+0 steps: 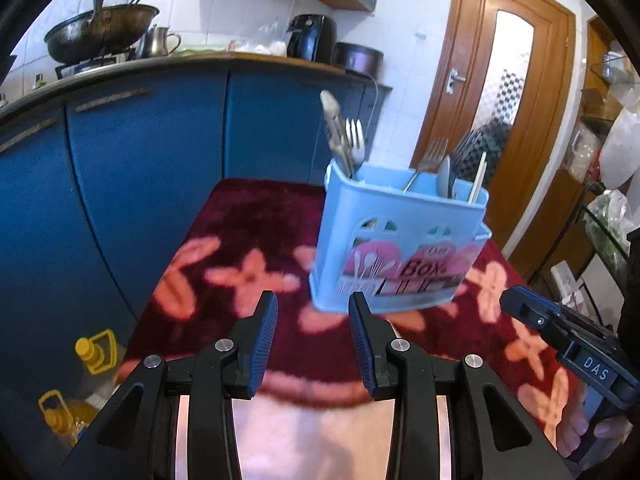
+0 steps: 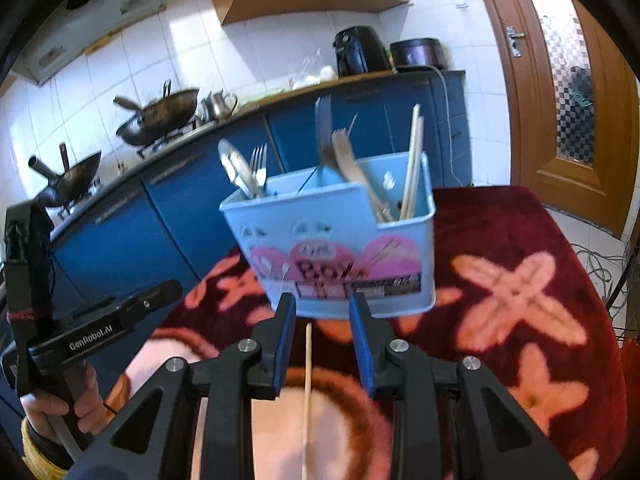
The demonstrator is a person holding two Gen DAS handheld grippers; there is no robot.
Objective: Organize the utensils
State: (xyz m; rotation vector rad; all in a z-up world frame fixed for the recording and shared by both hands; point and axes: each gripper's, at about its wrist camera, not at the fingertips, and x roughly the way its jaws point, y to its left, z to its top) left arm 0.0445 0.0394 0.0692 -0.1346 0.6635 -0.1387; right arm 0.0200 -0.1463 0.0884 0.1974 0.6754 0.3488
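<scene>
A light-blue utensil box (image 1: 400, 240) stands on a red flowered cloth (image 1: 248, 232); it also shows in the right wrist view (image 2: 332, 248). It holds forks (image 1: 354, 136), a spoon (image 1: 444, 176) and chopsticks (image 2: 412, 160). A single wooden chopstick (image 2: 307, 396) lies on the cloth between and below the fingers of my right gripper (image 2: 322, 340), which is open and empty. My left gripper (image 1: 314, 340) is open and empty, just short of the box. The right gripper's body (image 1: 568, 344) shows at the right of the left wrist view.
Blue kitchen cabinets (image 1: 140, 152) stand behind the table, with woks (image 1: 100, 28) and an air fryer (image 1: 312, 36) on the counter. Oil bottles (image 1: 92, 354) sit on the floor at left. A wooden door (image 1: 500, 112) is at right.
</scene>
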